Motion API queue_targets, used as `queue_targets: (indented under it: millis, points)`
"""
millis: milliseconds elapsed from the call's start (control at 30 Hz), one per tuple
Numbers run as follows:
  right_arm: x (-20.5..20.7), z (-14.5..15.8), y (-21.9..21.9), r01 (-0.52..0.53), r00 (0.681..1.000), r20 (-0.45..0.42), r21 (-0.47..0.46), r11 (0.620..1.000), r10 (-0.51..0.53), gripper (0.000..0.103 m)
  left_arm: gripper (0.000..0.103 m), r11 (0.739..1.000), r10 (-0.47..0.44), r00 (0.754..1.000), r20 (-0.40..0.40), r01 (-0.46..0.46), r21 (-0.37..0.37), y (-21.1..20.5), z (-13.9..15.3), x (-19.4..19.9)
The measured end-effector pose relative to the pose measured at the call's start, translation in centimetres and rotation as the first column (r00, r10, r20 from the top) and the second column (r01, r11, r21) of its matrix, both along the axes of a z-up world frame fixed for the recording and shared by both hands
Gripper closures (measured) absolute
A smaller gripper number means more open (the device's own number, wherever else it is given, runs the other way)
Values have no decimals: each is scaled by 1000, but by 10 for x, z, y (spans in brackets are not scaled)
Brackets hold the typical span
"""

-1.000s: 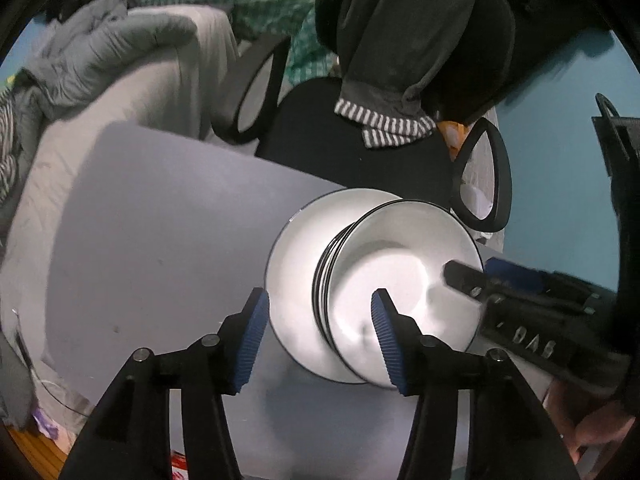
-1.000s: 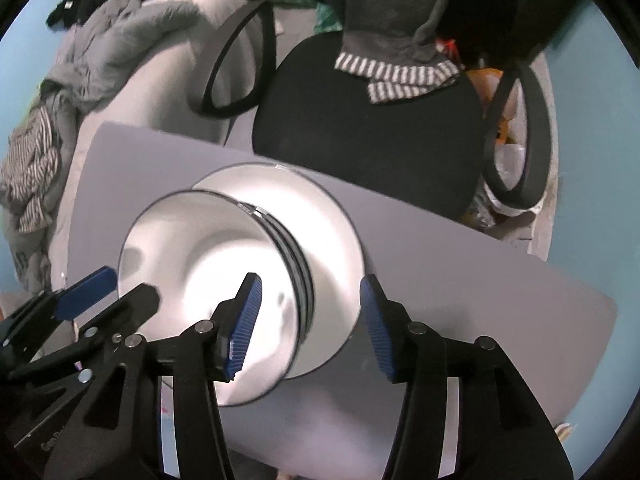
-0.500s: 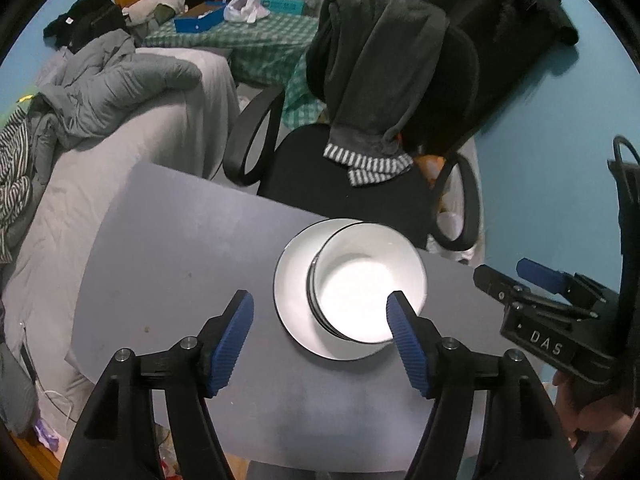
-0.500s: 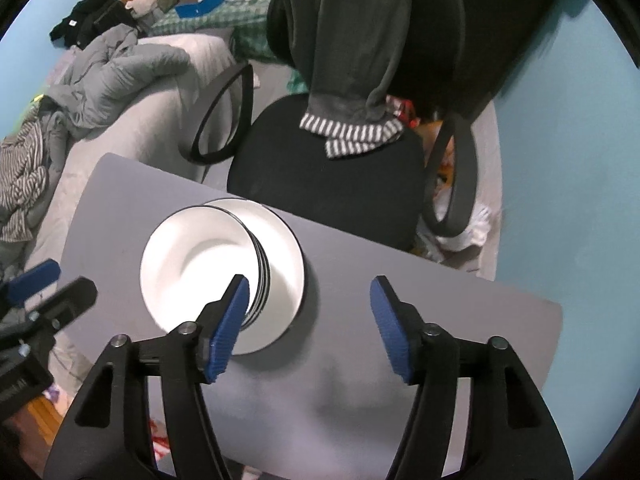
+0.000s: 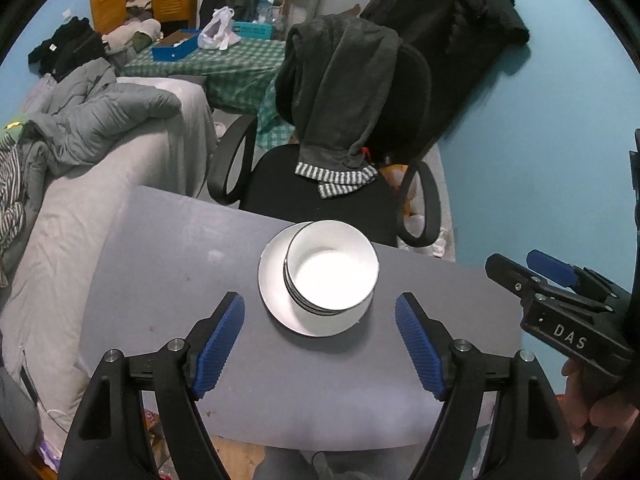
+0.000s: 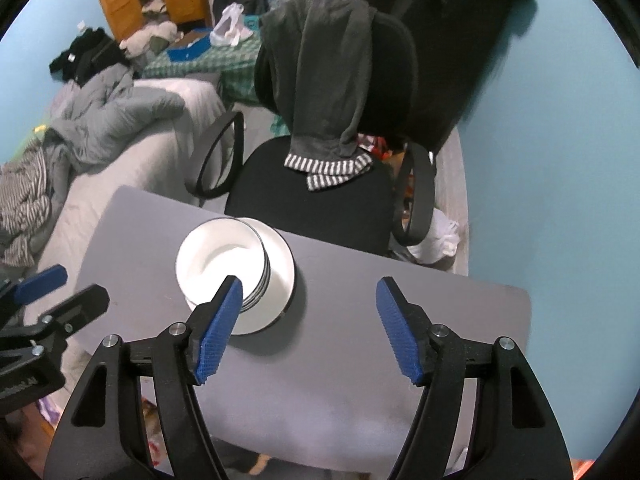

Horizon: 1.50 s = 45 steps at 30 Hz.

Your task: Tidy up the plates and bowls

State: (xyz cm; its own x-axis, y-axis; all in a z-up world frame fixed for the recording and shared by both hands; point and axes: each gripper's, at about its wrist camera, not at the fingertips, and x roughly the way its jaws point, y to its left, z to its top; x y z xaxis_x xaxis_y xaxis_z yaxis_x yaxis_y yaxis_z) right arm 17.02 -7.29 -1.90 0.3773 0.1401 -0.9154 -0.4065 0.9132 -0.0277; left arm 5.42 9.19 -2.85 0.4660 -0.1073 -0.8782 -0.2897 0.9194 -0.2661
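Bowls (image 5: 332,270) are left stacked on plate (image 5: 276,300); both grippers' fingers (image 5: 218,346) are raised clear, opening wide, empty; stacking judged finished.

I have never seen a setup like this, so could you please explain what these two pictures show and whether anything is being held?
There is no robot here: a person holds a two-finger tool in each hand, each with a camera looking along its blue fingers. One picture is from the left tool, the other from the right tool. Both look down on a grey table, where stacked white bowls sit on a white plate. Behind it stands a black office chair draped with a grey garment. Both tools' jaws are opening with nothing between them.
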Motion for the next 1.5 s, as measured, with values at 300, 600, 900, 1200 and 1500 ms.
queue_targets:
  millis: [300, 600, 900, 1200, 1500]
  points:
    - [-23, 26, -13, 54, 997, 51, 16, 998, -54, 34, 22, 998, -47, 998, 40, 45, 35, -5, 22, -26]
    - [-38, 37, -19, 91, 994, 63, 44, 995, -93, 34, 22, 999, -19, 997, 72, 16, 44, 1, 40, -45]
    - [-44, 35, -28, 117, 991, 54, 43, 992, -119, 34, 22, 998, -8, 998, 68, 4, 60, -2, 41, -49]
    - [-47, 37, -32, 122, 990, 62, 35, 992, -124, 34, 22, 998, -2, 997, 75, -3, 61, -7, 46, -48]
    - [-49, 39, -32, 112, 992, 61, 40, 993, -115, 34, 22, 997, -3, 997, 78, -3, 72, -11, 52, -49]
